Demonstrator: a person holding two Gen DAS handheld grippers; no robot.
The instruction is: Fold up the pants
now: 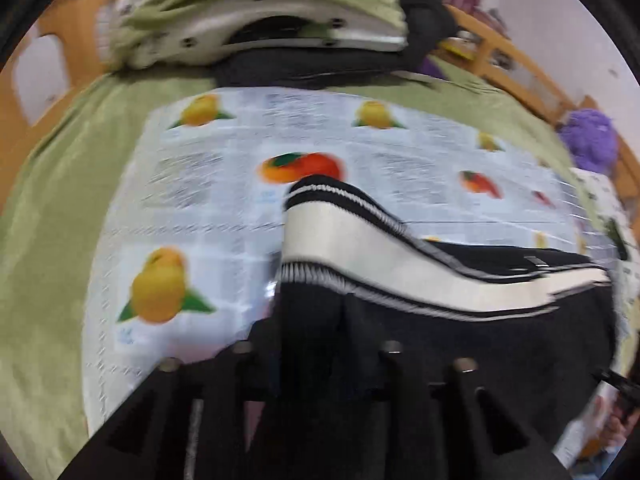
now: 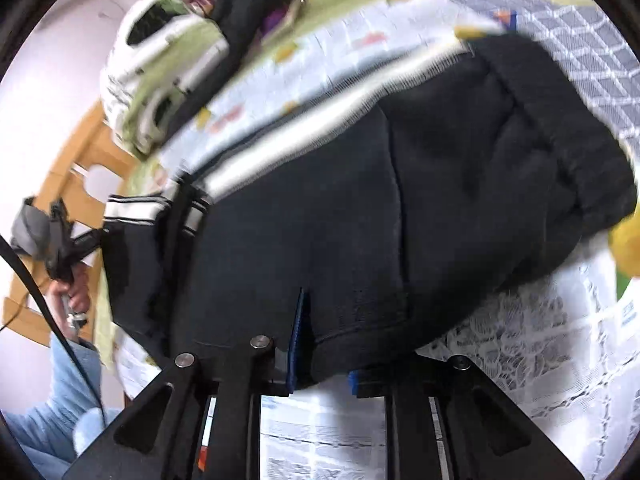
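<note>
Black pants (image 1: 480,340) with a white and black striped band (image 1: 360,248) lie partly raised over a fruit-print mat (image 1: 192,200). My left gripper (image 1: 320,342) is shut on the black cloth just below the band, which arches up off the mat. In the right wrist view the pants (image 2: 400,200) fill the middle, the white stripe (image 2: 280,136) running along their far side. My right gripper (image 2: 324,360) is shut on a hem, with a blue pad (image 2: 298,336) against the cloth. The other hand-held gripper (image 2: 60,236) shows at the left.
A green sheet (image 1: 48,240) lies under the mat. Folded green and white bedding (image 1: 240,12) is piled at the far end, with dark clothes under it. A wooden bed rail (image 1: 520,64) and a purple fluffy thing (image 1: 588,140) stand at the right. White lace cloth (image 2: 520,340) lies near my right gripper.
</note>
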